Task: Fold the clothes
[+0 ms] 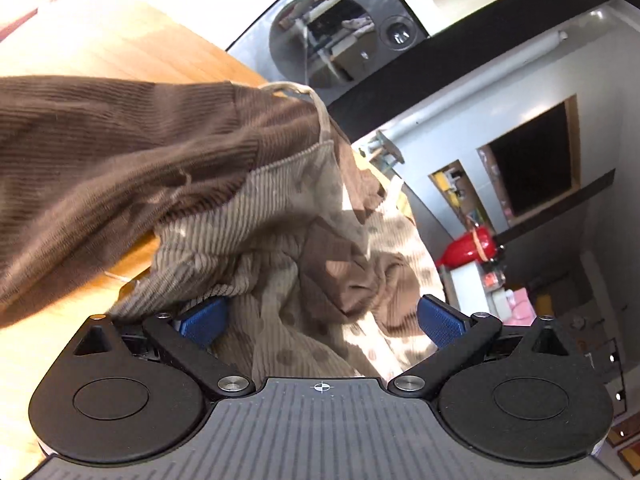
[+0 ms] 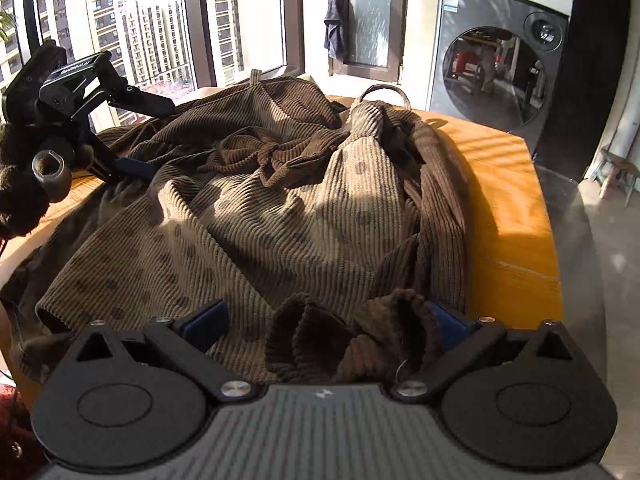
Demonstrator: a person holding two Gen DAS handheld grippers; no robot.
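Note:
A brown corduroy garment with a lighter dotted lining lies crumpled on the orange wooden table. My right gripper is open at the garment's near edge, with dark folds of cloth bunched between its blue pads. My left gripper is open too, with rumpled cloth between and over its pads. The left gripper also shows in the right wrist view at the garment's far left edge. A hanging loop sticks up at the collar.
A grey washing machine with a round door stands beyond the table's far right corner. Windows run behind the table. The table's right edge drops to a grey floor. A red object sits in the left wrist view.

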